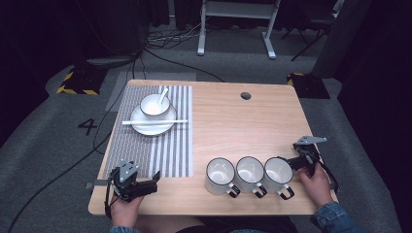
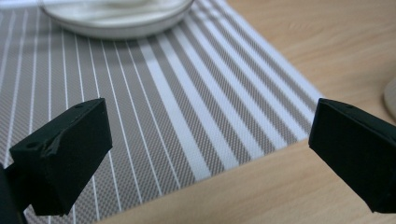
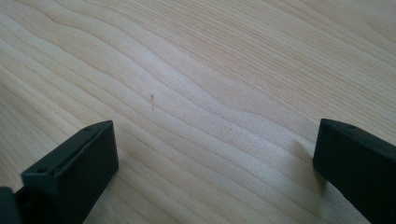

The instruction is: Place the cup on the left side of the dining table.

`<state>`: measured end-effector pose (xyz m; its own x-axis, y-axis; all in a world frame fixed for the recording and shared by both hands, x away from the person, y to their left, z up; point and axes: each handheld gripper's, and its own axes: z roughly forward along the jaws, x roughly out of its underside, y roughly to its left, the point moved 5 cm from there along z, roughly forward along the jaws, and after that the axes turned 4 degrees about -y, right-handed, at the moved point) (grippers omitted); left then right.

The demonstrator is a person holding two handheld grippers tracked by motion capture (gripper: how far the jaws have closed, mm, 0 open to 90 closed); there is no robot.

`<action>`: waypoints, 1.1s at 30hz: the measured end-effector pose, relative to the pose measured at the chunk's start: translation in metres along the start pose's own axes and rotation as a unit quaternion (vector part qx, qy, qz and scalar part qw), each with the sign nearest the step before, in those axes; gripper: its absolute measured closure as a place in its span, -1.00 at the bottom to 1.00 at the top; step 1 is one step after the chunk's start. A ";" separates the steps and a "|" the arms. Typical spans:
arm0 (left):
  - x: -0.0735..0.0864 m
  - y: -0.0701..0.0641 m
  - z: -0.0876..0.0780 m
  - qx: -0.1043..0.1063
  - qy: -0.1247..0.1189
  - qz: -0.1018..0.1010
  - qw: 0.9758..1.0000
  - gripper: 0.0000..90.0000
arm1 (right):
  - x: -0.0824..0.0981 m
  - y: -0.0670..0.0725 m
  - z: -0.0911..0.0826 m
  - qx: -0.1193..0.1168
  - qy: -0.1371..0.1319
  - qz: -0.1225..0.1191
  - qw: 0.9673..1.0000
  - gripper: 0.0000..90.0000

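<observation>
Three white mugs (image 1: 249, 174) in a row at the table's near edge, row running left-right, handles toward the person. Right gripper (image 1: 300, 160) just beside the rightmost mug, jaws wide apart over bare wood table (image 3: 196, 84). Left gripper (image 1: 141, 184) at near-left, well apart from the mugs, jaws spread, over the striped placemat (image 2: 154, 102) corner. Far on the mat: plate (image 1: 153, 124) with bowl (image 1: 154, 105), spoon (image 1: 163, 95), chopsticks (image 1: 154, 122) lying left-right.

Even overhead light brightens the wooden table (image 1: 233, 126) against a dark room. In the left gripper view, the plate (image 2: 116, 18) blurs. Shadows are soft and faint.
</observation>
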<state>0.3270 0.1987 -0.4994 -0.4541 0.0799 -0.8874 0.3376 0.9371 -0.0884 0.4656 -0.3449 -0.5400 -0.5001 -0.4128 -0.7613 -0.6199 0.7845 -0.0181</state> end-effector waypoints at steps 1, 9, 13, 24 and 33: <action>-0.003 -0.002 -0.001 0.000 -0.012 0.003 1.000 -1.00 | 0.000 0.000 0.000 0.000 -0.001 0.000 1.000 -1.00; -0.021 -0.014 -0.011 -0.010 -0.074 0.025 0.997 -0.99 | 0.000 0.000 0.000 0.000 0.000 0.000 1.000 -1.00; -0.024 -0.017 -0.013 -0.003 -0.082 0.016 0.997 -0.99 | 0.000 0.000 0.000 0.000 0.000 0.000 1.000 -0.99; -0.030 -0.025 -0.010 0.003 -0.091 0.018 0.996 -0.99 | 0.000 0.000 0.000 0.000 0.000 0.000 1.000 -0.99; -0.040 -0.053 0.010 0.050 -0.079 0.046 0.995 -0.99 | 0.000 0.000 0.000 0.000 0.000 0.000 1.000 -0.99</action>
<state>0.3354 0.1421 -0.4636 -0.2845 0.1025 -0.9532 0.4562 0.8890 -0.0406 0.4656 -0.3448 -0.5400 -0.4998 -0.4124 -0.7617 -0.6198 0.7845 -0.0180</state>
